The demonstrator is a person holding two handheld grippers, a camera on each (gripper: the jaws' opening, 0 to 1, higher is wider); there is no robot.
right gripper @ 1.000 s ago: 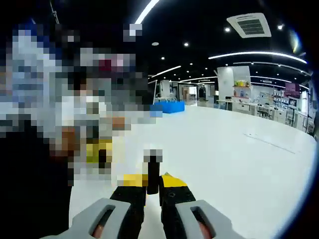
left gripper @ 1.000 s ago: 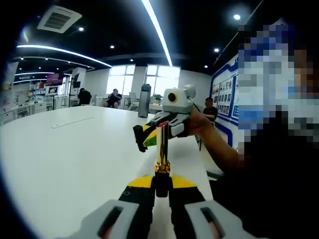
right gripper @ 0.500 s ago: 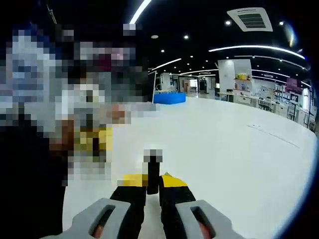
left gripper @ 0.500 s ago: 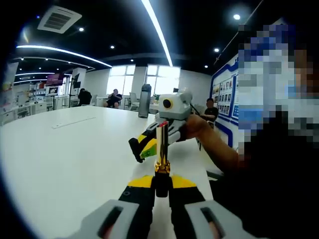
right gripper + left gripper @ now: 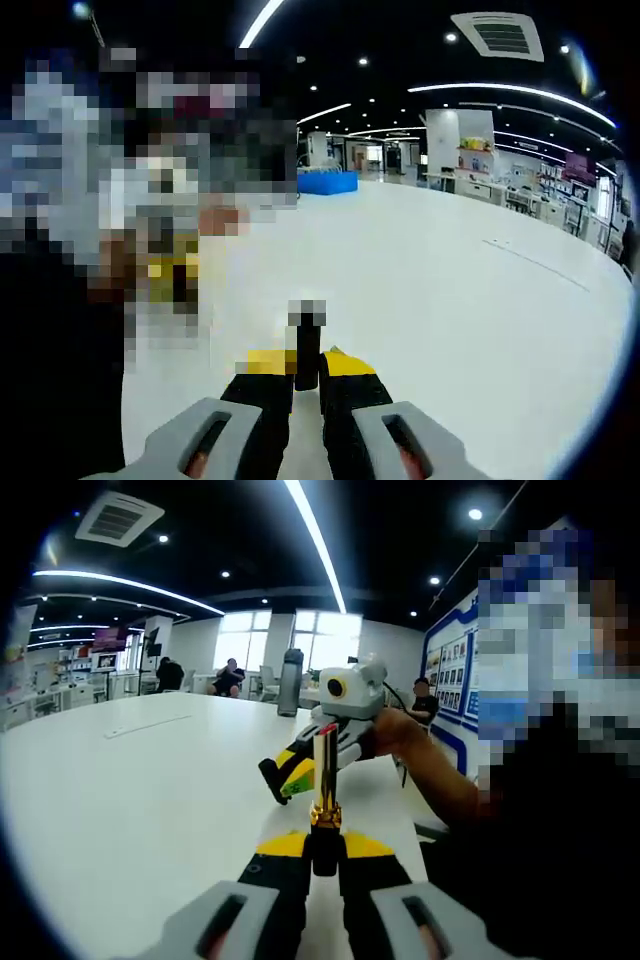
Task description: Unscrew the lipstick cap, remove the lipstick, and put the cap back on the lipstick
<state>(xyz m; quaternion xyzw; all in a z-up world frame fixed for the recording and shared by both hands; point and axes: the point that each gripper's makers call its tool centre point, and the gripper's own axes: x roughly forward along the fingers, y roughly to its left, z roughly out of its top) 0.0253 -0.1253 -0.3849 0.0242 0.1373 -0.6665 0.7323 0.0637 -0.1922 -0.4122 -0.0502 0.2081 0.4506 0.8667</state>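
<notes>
Jaws of the left gripper (image 5: 322, 852) are closing on the black base of the lipstick (image 5: 324, 780), which is standing straight up out of them in the left gripper view: gold tube rising along the view's vertical, red tip showing at its top end. Its long axis is running in line with the jaws. Beyond the tip, the right gripper (image 5: 272, 777) is coming in from the right, held by a hand (image 5: 385, 732), its jaws pointing down-left, near the tube but apart from it. In the right gripper view, the right gripper's jaws are pinching the black cap (image 5: 307, 345), which is sticking upright between them. The white surface (image 5: 130, 780) is spreading out beneath both.
</notes>
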